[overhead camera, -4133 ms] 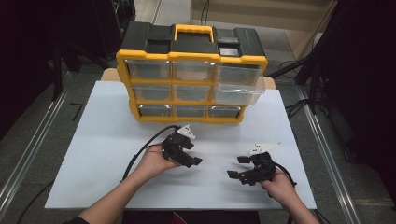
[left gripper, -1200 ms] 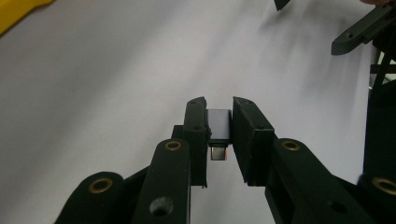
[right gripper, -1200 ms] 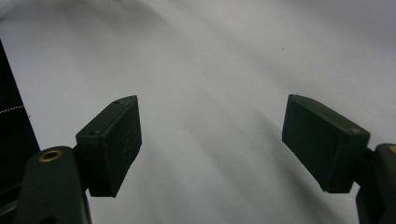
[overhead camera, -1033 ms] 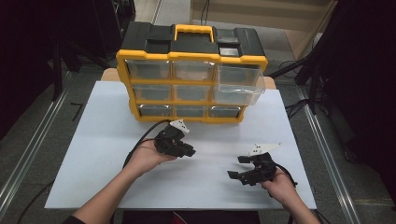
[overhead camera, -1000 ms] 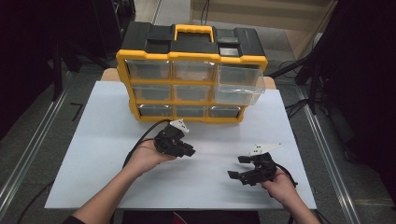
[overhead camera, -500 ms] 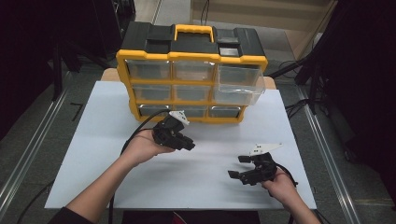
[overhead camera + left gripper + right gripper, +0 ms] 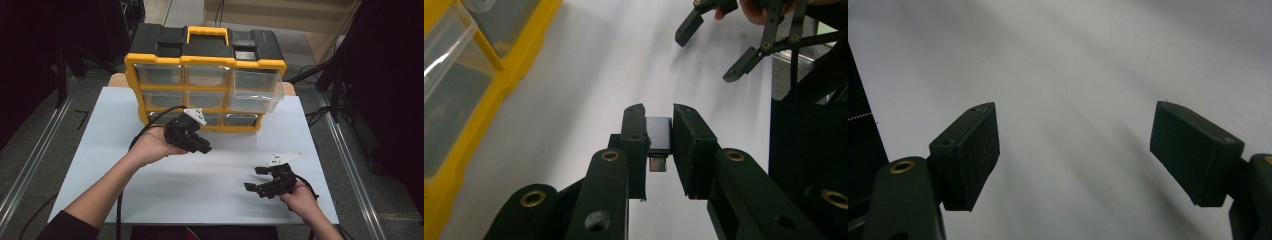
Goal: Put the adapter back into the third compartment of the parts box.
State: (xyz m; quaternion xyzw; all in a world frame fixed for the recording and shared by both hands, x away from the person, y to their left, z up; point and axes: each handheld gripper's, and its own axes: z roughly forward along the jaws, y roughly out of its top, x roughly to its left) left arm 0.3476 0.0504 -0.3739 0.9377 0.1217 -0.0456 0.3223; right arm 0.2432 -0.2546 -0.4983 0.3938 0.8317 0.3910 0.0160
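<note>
While hovering just in front of the yellow-framed drawer cabinet with clear plastic drawers (image 7: 205,82), left gripper (image 7: 659,131) clamped on a small black USB-stick-like block (image 7: 658,135), probably for stowing in a drawer. Right gripper (image 7: 264,179) parked low over the white tabletop (image 7: 210,190), jaws spread wide, holding nothing.

Yellow-and-black drawer cabinet (image 7: 205,75), white table (image 7: 100,150), black fingers (image 7: 968,155).

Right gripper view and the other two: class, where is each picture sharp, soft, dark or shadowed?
Right gripper view: pads soft, sheet grey with broad diffuse shadows. Left gripper view: the small black item between the jaws fairly sharp, the organizer blurred at the edge. High view: white sheet evenly lit, dark surroundings, soft shadow under the left gripper.
</note>
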